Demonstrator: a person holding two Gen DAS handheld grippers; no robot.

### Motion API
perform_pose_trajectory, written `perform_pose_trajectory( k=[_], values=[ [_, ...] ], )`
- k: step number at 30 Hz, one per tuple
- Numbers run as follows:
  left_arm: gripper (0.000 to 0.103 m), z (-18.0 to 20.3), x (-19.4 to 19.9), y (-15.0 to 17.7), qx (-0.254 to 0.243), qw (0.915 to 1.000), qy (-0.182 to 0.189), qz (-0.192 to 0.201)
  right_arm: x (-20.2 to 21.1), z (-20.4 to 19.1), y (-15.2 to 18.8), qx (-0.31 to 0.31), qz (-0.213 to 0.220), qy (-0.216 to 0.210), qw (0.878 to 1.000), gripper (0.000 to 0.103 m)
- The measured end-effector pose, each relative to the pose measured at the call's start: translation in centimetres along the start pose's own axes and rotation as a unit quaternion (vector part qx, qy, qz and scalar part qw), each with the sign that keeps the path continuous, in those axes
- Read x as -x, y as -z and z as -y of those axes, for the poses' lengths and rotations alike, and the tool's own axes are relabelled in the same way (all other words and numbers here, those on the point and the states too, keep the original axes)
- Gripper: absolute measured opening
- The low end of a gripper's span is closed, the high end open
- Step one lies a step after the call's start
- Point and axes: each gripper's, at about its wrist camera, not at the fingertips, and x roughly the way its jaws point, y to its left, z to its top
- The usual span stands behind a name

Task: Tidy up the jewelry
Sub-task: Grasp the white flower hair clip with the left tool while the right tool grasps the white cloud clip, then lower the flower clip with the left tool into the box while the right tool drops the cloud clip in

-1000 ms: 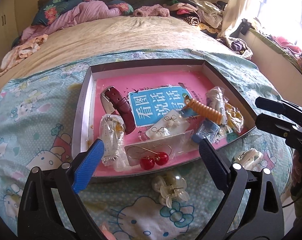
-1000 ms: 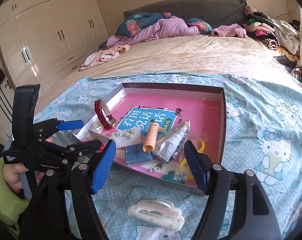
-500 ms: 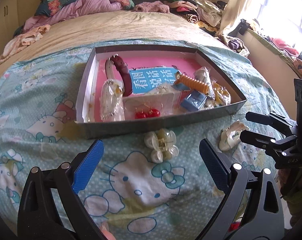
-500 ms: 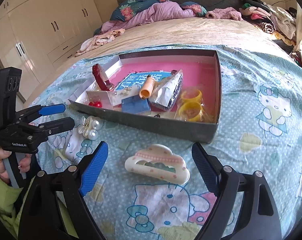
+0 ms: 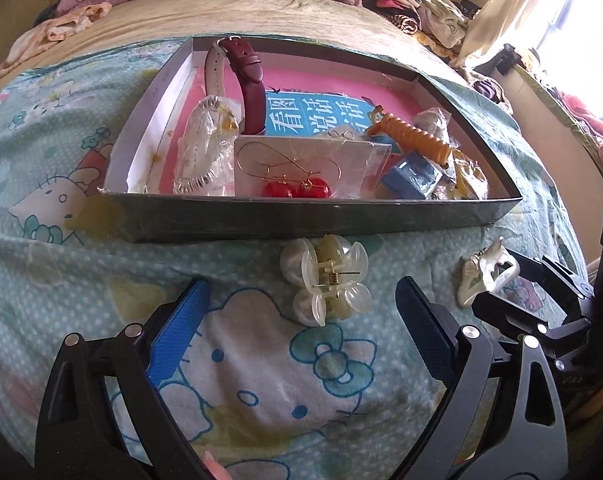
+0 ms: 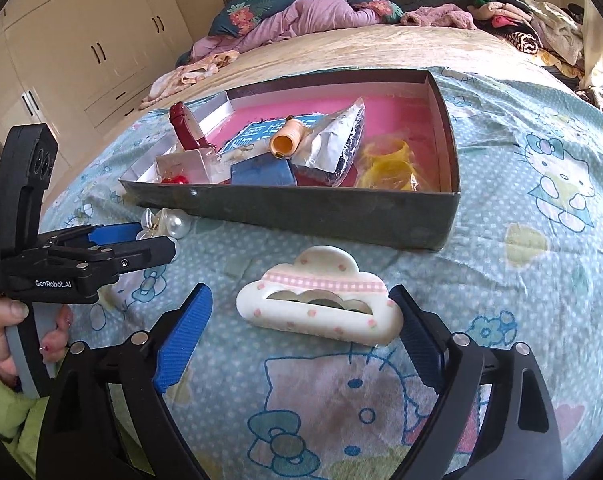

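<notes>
My left gripper (image 5: 301,328) hangs over the Hello Kitty bedsheet (image 5: 81,264), jaws closing but nothing pressed yet; the translucent flower hair claw (image 5: 326,280) lies on the sheet between the tips, just in front of the box (image 5: 301,220), spring axis running across the view, petals up and down. My right gripper (image 6: 301,336) has jaws opening, released; the cloud-shaped hair claw (image 6: 321,300) sits between the pads, long axis left to right across the view, slightly tilted down to the right, its right end right at the right pad — contact I can't tell.

Left view only: red cherry earrings (image 5: 295,190) on a card, maroon watch strap (image 5: 247,80) standing on edge, orange spiral hair tie (image 5: 415,140) pointing lower right, cloud claw seen small and end-on.

Right view only: yellow bangles (image 6: 389,160) in the box's right corner, silver foil pouch (image 6: 333,140), hand (image 6: 5,336) holding the left gripper, wardrobe (image 6: 81,40) behind.

Blue box (image 6: 261,172) shows in both.
</notes>
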Motion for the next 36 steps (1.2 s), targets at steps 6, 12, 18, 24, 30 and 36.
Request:
perform_pose_trajectory(
  k=[6, 12, 18, 24, 30, 36],
  values=[
    [0.034, 0.5, 0.0, 0.1, -0.016, 0.9997, -0.017, 0.008, -0.8, -0.2, 0.1, 0.017, 0.01, 0.018, 1.0, 0.075],
    [0.031, 0.5, 2.0, 0.6, -0.019, 0.9995, -0.005, 0.024, 0.3, -0.1, -0.2, 0.013, 0.015, -0.006, 1.0, 0.073],
    [0.031, -0.3, 5.5, -0.4, -0.008, 0.9976, -0.004, 0.069, 3.2, -0.6, -1.3, 0.027, 0.048, -0.017, 0.998, 0.073],
    [0.031, -1.5, 6.1, -2.7, 0.008, 0.9957, -0.014, 0.091, 4.4, 0.2, -3.9, 0.032, 0.086, -0.003, 0.996, 0.073],
    [0.031, -3.1, 5.1, -4.6, 0.022, 0.9953, -0.029, 0.09, 3.4, 1.0, -6.1, 0.045, 0.101, 0.014, 0.994, 0.073],
    [0.031, -3.6, 3.6, -5.5, 0.017, 0.996, -0.04, 0.079, 2.3, 1.1, -7.8, 0.055, 0.107, 0.024, 0.992, 0.072]
  ],
)
